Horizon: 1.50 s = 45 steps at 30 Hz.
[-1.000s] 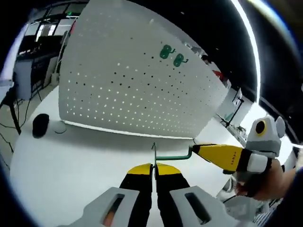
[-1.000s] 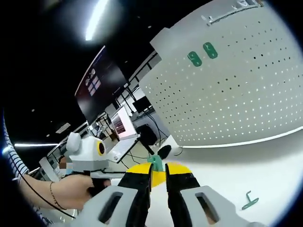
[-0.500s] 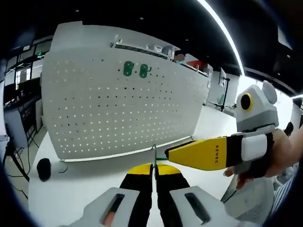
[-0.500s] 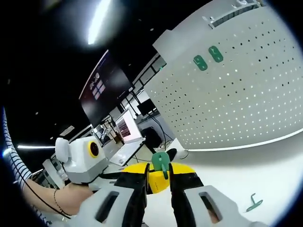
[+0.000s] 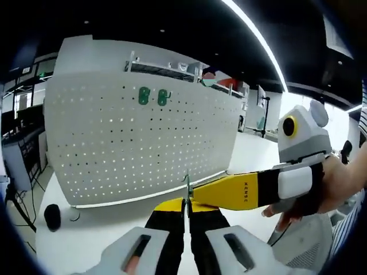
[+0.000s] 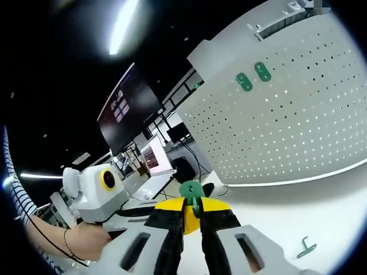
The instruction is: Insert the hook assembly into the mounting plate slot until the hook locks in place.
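Green hook sits clenched in the right hand-held gripper; the left hand-held gripper grips its thin end. Align squarely with the pegboard before pushing.

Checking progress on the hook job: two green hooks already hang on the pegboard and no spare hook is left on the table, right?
Not quite: a spare green hook lies on the white table in the right gripper view. Two green hooks do hang on the pegboard.

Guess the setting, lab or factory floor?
Probably a robotics lab or office-type workspace: a white pegboard stands on a white table, with desk monitors and a big dark wall screen behind, under ceiling strip lights.
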Available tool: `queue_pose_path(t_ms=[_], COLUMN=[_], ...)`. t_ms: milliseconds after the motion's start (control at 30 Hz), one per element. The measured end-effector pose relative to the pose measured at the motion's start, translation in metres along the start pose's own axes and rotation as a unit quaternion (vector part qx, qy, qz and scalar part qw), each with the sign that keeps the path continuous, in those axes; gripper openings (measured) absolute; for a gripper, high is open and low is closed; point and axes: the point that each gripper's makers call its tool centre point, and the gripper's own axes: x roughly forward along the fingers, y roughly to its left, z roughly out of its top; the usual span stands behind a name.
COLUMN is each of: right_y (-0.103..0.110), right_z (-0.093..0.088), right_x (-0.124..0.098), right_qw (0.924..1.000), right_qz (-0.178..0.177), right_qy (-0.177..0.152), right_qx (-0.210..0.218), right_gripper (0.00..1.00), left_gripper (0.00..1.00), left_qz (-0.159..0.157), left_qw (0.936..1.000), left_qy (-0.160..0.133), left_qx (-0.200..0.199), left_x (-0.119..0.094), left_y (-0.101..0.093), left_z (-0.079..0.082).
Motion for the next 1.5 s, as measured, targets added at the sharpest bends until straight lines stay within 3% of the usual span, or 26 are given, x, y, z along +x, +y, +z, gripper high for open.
queue_pose_path(t_ms=[267,400,600,700,800,967,1100,1200,1333,1433,1500], right_y=[0.002,0.004,0.006,0.012,0.018,0.018,0.014,0.011,0.006,-0.004,-0.009], right_z=[-0.003,-0.007,-0.016,-0.015,-0.018,-0.018,-0.007,0.0,0.006,0.016,0.025], right_x=[0.002,0.003,0.005,0.005,0.007,0.011,0.01,0.008,0.007,0.001,-0.001], right_qw=[0.9996,0.9999,0.9995,0.9993,0.9985,0.9982,0.9987,0.9987,0.9982,0.9926,0.9898], right_qz=[0.006,0.005,0.01,0.017,0.027,0.032,0.041,0.037,0.025,-0.018,-0.038], right_qy=[0.005,0.01,0.03,0.031,0.039,0.04,0.028,0.021,0.014,-0.003,-0.019], right_qx=[0.026,0.004,0.009,-0.011,-0.027,-0.033,-0.016,-0.029,-0.052,-0.12,-0.135], right_gripper=[0.02,0.01,0.0,0.0,0.0,0.0,0.0,0.0,0.0,0.0,0.0], left_gripper=[0.01,0.02,0.03,0.04,0.12,0.28,0.42,0.53,0.66,0.72,0.75], left_qz=[0.007,0.002,0.002,0.002,0.019,0.021,0.015,0.017,0.022,0.027,0.029], left_qw=[0.9999,0.9993,0.9985,0.9984,0.9982,0.9978,0.9977,0.9964,0.9955,0.9955,0.9951], left_qy=[0.002,0.007,0.007,-0.013,0.001,0.001,-0.01,-0.017,-0.018,-0.022,-0.023], left_qx=[-0.009,-0.036,-0.055,-0.056,-0.056,-0.062,-0.065,-0.081,-0.091,-0.088,-0.092], left_x=[-0.004,-0.007,-0.013,-0.017,-0.019,-0.023,-0.032,-0.04,-0.045,-0.051,-0.056], left_y=[0.002,0.003,0.006,0.006,0.014,0.02,0.022,0.024,0.024,0.023,0.023], left_z=[-0.003,-0.007,-0.016,-0.014,-0.019,-0.022,-0.026,-0.033,-0.04,-0.045,-0.05])
